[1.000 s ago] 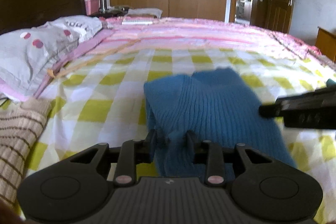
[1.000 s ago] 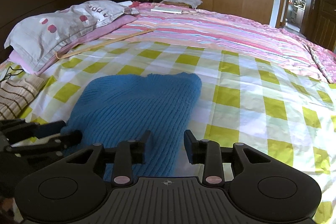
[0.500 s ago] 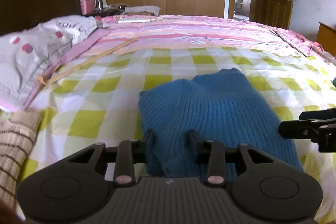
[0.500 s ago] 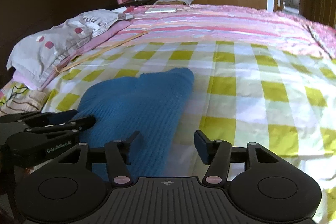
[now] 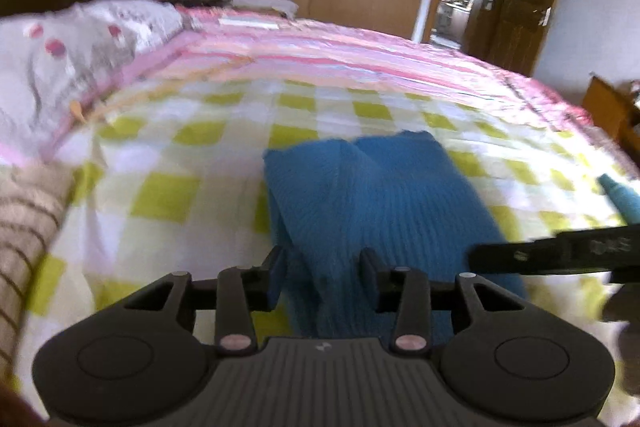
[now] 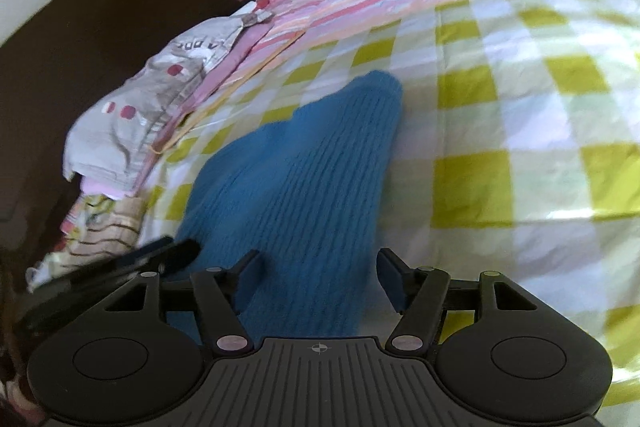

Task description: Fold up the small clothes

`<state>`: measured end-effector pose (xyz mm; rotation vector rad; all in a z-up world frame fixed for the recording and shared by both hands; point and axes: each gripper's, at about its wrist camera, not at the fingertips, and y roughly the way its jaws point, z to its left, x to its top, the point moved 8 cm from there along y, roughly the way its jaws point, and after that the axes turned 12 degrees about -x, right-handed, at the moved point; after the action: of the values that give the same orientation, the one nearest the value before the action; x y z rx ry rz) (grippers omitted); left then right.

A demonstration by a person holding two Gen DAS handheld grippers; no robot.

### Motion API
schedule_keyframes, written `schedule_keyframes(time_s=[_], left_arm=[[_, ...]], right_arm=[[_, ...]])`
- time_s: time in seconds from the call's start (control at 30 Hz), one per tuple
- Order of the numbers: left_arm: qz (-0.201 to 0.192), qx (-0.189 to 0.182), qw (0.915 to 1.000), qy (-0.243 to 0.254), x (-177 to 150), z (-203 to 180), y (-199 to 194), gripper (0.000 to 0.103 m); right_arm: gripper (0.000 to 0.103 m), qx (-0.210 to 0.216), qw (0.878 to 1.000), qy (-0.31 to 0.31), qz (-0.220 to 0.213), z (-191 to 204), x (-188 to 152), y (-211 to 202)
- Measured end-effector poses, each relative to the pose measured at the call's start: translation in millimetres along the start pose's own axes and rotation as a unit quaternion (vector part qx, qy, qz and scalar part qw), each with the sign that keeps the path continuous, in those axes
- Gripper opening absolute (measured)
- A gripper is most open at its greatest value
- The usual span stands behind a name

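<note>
A blue ribbed knit garment [image 5: 384, 203] lies folded on the yellow-checked sheet [image 5: 168, 195]. My left gripper [image 5: 323, 273] is open, its two fingers standing on either side of a raised fold at the garment's near left edge. My right gripper [image 6: 320, 275] is open wide over the garment's near end [image 6: 304, 187], with the cloth between the fingers. The right gripper also shows as a dark bar at the right of the left wrist view [image 5: 560, 255]. The left gripper shows at the lower left of the right wrist view [image 6: 120, 263].
A grey pillow with red dots [image 5: 68, 67] lies at the left by the dark headboard [image 6: 80, 47]. A beige striped garment [image 5: 24, 219] lies near the left edge. A pink striped quilt [image 5: 360, 55] covers the far bed. Wardrobe and an open door stand behind.
The left gripper's fingers have spread and let go of the blue fold. The right gripper has opened wider and tilted, closing in over the garment's near end.
</note>
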<state>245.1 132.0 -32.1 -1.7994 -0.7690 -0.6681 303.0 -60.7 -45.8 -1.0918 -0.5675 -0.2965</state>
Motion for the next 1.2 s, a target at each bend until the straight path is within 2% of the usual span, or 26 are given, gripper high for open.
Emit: schedule_keyframes(time_s=[0.1, 0.33, 0.43, 0.6, 0.67, 0.77, 0.93, 1.03, 1.2], left_arm=[[0.008, -0.019, 0.9997, -0.012, -7.9, -0.2, 0.1, 0.050], [0.026, -0.021, 0.9990, -0.031, -26.0, 9.4, 12.6, 0.066], [0.026, -0.034, 0.9976, -0.054, -27.8, 11.8, 14.7, 0.067], [0.038, -0.044, 0.9969, -0.052, -28.6, 8.3, 25.4, 0.069], [0.037, -0.050, 0.9965, -0.057, -28.6, 7.8, 25.1, 0.065], [0.038, -0.059, 0.9965, -0.045, -29.2, 0.6, 22.2, 0.057], [0.033, -0.061, 0.9973, -0.023, -26.9, -11.5, 15.3, 0.049], [0.031, -0.074, 0.9967, -0.013, -26.3, -21.6, 6.5, 0.046], [0.035, -0.088, 0.9955, 0.001, -35.8, -36.3, -8.2, 0.045]], right_arm=[[0.068, 0.006, 1.000, 0.003, 0.007, 3.9, -3.1, 6.2], [0.070, 0.001, 1.000, -0.012, 0.011, 9.8, -7.8, 11.9], [0.071, 0.004, 1.000, -0.012, 0.015, 10.3, -10.2, 15.7], [0.074, -0.001, 1.000, -0.010, 0.013, 15.0, -12.4, 21.8], [0.074, -0.004, 1.000, -0.013, 0.011, 16.1, -12.9, 21.8], [0.066, -0.007, 1.000, -0.018, 0.012, 15.9, -13.3, 19.8], [0.040, -0.007, 1.000, -0.019, 0.010, 17.7, -10.5, 10.4], [0.034, -0.004, 1.000, -0.022, 0.006, 19.3, -10.0, -0.6], [0.033, -0.003, 1.000, -0.029, 0.006, 20.6, -19.3, -19.6]])
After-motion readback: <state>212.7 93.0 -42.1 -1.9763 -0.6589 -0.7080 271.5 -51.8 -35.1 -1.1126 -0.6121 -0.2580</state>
